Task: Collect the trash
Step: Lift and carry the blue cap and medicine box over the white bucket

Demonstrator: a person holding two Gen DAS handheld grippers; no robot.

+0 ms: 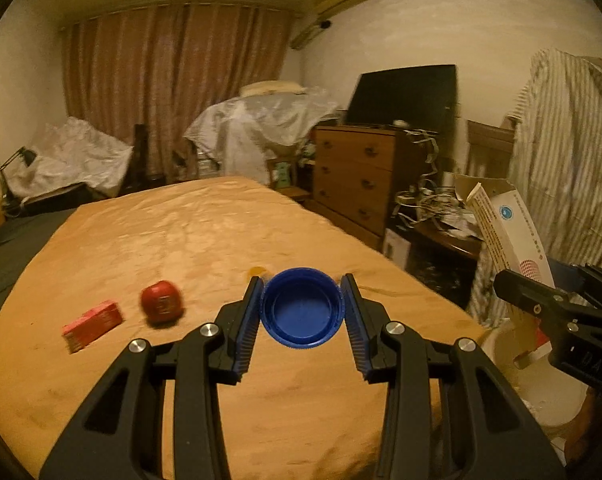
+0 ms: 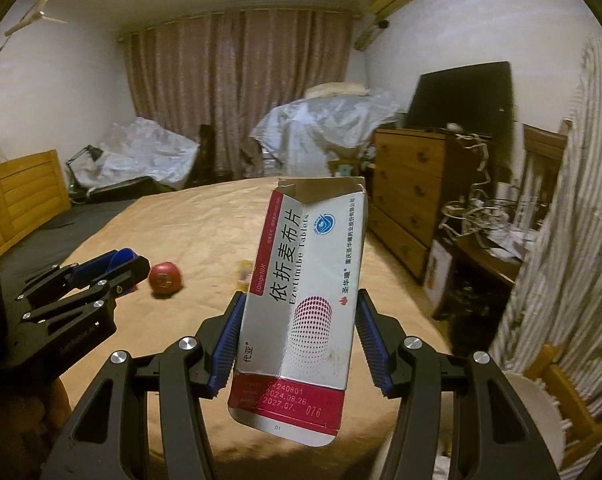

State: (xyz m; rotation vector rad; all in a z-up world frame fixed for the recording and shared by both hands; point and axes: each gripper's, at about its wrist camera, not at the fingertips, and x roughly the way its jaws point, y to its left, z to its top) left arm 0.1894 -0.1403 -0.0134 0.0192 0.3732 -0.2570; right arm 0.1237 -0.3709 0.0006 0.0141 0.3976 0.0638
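We've got the left gripper [image 1: 303,307] clamped on a blue bottle cap [image 1: 303,312] – light, rigid, slick at the rim. The right gripper [image 2: 299,334] pinches an empty tablet box [image 2: 305,296] above the bed [image 1: 181,232] – flimsy card, so we'd grip the flat faces gently.

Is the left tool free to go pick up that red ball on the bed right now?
Probably not yet. The left tool is shut on a blue cap, so its jaws are occupied. The red ball lies uncovered on the bed, nothing blocking it.
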